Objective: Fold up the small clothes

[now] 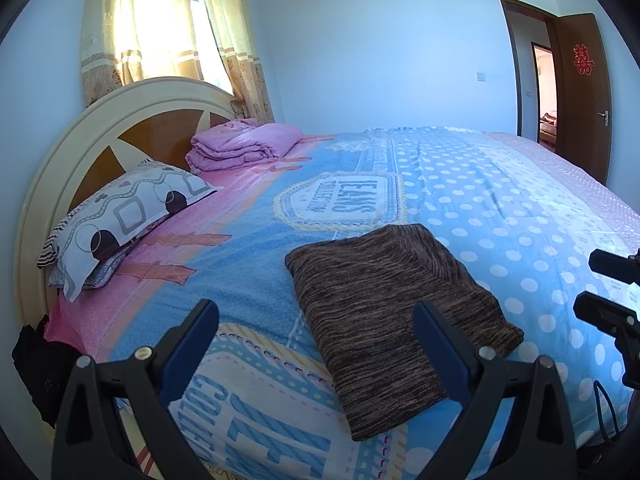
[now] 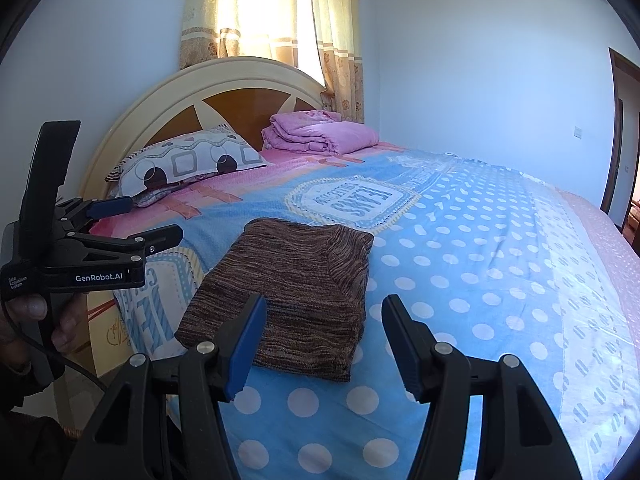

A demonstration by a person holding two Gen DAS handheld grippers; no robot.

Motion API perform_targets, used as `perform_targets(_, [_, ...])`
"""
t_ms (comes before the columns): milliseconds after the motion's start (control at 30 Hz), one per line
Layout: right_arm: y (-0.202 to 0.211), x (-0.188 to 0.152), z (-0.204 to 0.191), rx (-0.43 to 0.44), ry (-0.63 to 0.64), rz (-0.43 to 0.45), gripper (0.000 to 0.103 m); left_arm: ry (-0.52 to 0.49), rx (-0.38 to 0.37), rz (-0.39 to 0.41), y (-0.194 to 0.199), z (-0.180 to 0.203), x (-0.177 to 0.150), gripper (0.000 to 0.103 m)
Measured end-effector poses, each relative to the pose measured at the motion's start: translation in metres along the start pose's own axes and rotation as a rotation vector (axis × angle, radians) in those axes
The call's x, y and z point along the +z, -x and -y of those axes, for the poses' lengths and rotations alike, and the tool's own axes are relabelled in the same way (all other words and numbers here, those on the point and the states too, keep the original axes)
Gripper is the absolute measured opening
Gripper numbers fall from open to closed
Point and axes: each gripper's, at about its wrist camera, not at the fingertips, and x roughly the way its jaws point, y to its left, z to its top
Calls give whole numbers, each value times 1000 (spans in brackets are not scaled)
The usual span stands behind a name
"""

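Note:
A brown striped knit garment (image 1: 396, 312) lies folded into a rectangle on the blue dotted bedspread (image 1: 520, 216); it also shows in the right wrist view (image 2: 296, 292). My left gripper (image 1: 316, 320) is open and empty, held just short of the garment's near edge, and shows from the side in the right wrist view (image 2: 154, 218). My right gripper (image 2: 324, 320) is open and empty, above the garment's near right corner; its fingertips (image 1: 600, 260) show at the right edge of the left wrist view.
A patterned pillow (image 1: 120, 224) and a folded pink quilt (image 1: 244, 144) lie near the arched headboard (image 1: 132, 104). A curtained window (image 1: 168, 20) is behind. An open brown door (image 1: 580, 92) stands at the far right. A dark cloth (image 1: 40, 364) hangs at the bed's left edge.

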Motion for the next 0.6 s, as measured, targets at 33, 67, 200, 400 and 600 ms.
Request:
perform_targets(33, [0, 0, 0, 0, -1, 0, 61, 0, 0, 0, 0, 0, 0, 100])
perform_targets(67, [0, 0, 0, 0, -1, -1, 61, 0, 0, -1, 0, 0, 0, 100])
perform_targets(200, [0, 0, 0, 0, 0, -1, 61, 0, 1, -1, 0, 0, 0, 100])
perform_targets(400, [0, 0, 0, 1, 2, -2, 61, 1, 0, 0, 0, 0, 0, 100])
perform_targets(600, [0, 0, 0, 2, 3, -2, 61, 1, 0, -1, 0, 0, 0, 100])
